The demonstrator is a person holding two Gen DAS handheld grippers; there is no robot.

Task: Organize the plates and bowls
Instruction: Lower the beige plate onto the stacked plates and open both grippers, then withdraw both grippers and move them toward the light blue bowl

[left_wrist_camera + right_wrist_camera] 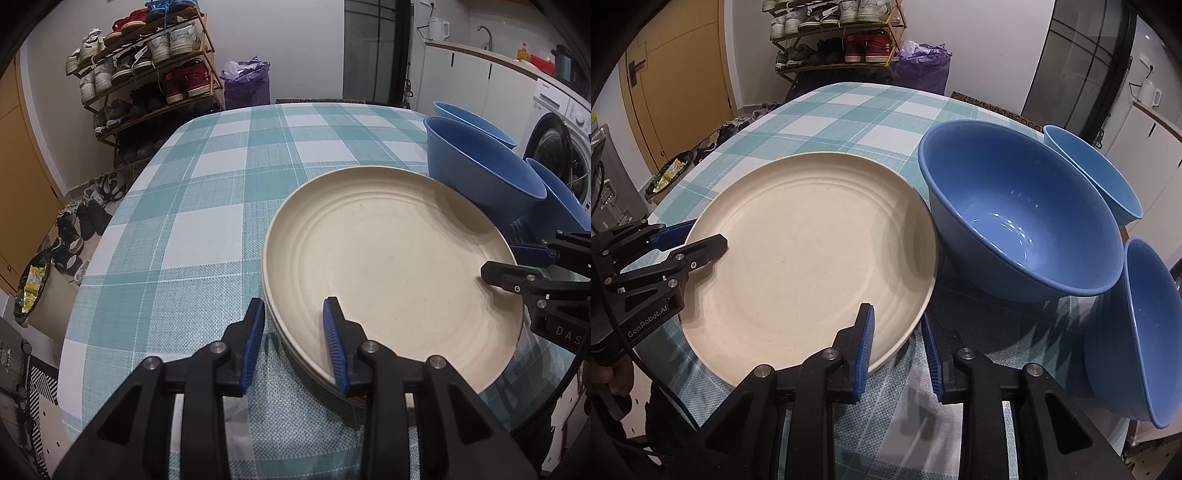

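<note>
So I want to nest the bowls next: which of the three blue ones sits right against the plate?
The big middle bowl: its side meets the cream plate rim; the other two sit beyond it.

The left gripper (294,341) is matte black plastic with angular linkage arms, silver round pivot pins, and ribbed blue pads (334,341) lining its fingers. The right gripper (897,349) matches it. White lettering "GenRobot.AI" marks the left gripper's body, beside a black cable (646,363) and a bare-skinned hand (613,380).
</note>
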